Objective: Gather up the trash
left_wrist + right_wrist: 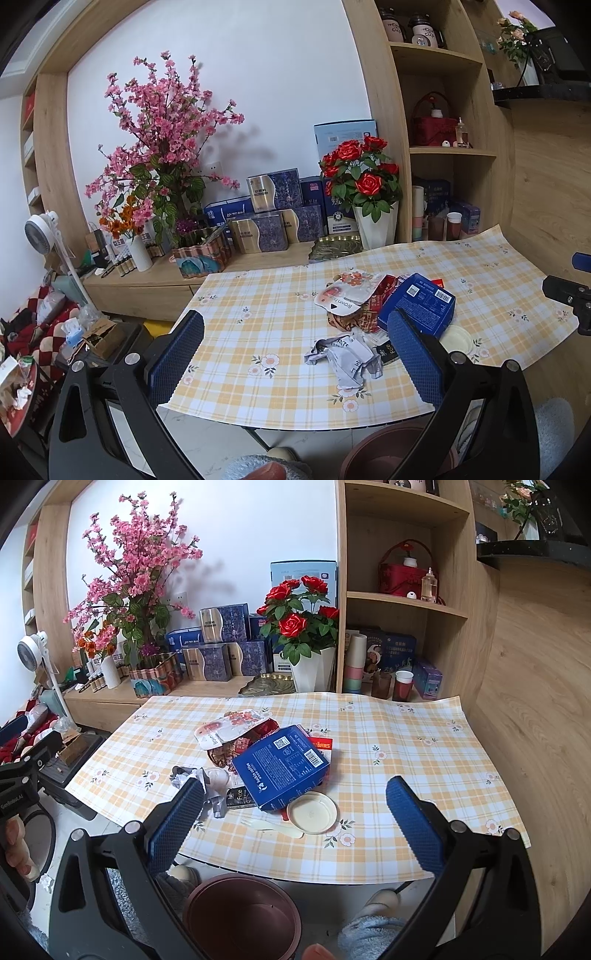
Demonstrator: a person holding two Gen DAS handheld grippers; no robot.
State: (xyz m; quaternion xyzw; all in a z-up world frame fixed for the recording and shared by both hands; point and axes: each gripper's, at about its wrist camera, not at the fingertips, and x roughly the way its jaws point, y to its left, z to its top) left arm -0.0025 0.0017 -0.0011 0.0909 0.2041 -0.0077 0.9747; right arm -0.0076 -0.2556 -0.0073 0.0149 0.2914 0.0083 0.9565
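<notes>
a table (424, 738) with a yellow checked cloth fills the middle of both views, and the trash sits in a loose heap near its centre, closer to the near edge than the far one. behind it runs a wooden shelf (402, 602) and a low counter with a pink blossom tree (136, 565), red roses (299, 624) in a white pot, and stacked blue boxes (225, 642).

below the table's near edge, on the floor, stands a brown bin (240, 915), mouth up.

the biggest piece in the heap is a blue box (280, 768), tilted, lying on top of the other scraps. at its far left a white pouch (229, 727) rests over a brown wrapper (225, 755). a red card (321, 744) pokes out at the box's far right. touching the box's near edge lies a round lid (312, 812), with a pale fork (269, 825) just left of it. left of the box is a crumpled grey wrapper (347, 358) beside a small black sachet (238, 797).

the left gripper (295, 350) hovers at the near left of the table, its tongs wide apart, the grey wrapper seen between them but not touched. the right gripper (295, 819) hangs over the near edge, tongs likewise wide apart and empty, with lid and fork seen between them.
</notes>
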